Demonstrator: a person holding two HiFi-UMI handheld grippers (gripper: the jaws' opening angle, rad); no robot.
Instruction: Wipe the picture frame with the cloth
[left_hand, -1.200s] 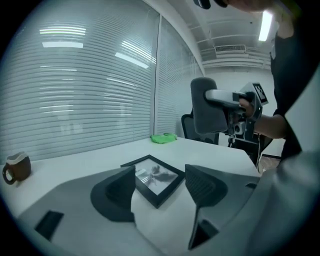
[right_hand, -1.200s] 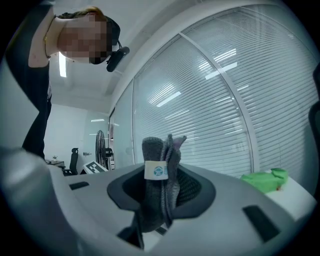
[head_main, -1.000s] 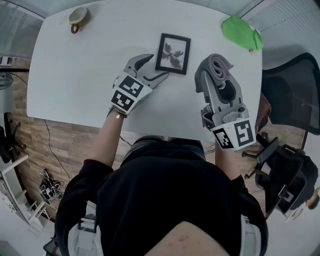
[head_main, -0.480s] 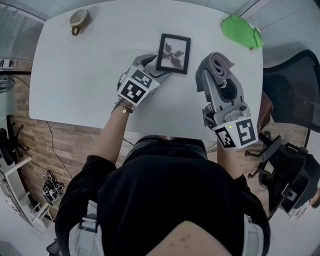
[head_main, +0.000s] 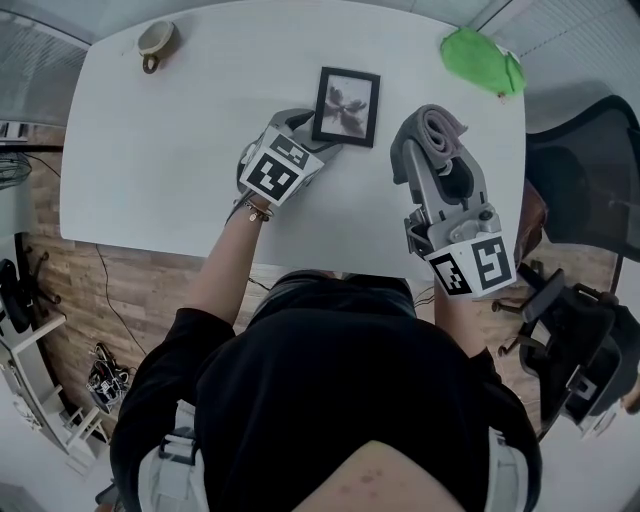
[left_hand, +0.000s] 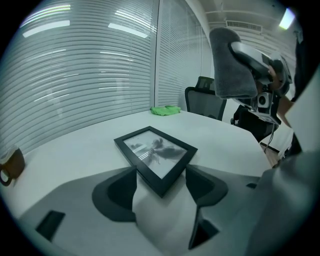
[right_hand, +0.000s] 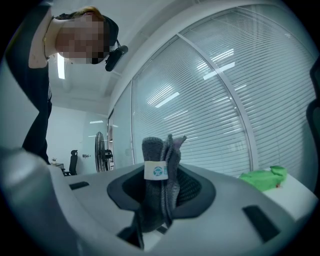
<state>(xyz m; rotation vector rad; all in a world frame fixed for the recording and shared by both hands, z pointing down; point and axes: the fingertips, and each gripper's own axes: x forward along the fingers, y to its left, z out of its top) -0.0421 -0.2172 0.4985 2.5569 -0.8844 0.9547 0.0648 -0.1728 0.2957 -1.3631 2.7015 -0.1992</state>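
Clamping cloth (right_hand: 159, 187), right gripper (right_hand: 160, 200) hovers; left gripper (left_hand: 161, 192) gapes around picture frame (left_hand: 156, 152) corner.

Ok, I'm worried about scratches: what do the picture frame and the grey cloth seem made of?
Picture frame: matte black border, perhaps wood or plastic; the pane shows a faint sheen, likely glass. Grey cloth: soft, textured fabric, possibly microfibre; it folds limply and carries a sewn label.

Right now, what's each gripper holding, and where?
Right gripper clamps the grey cloth across its folded bundle. Left gripper holds nothing; open jaws straddle the picture frame corner.
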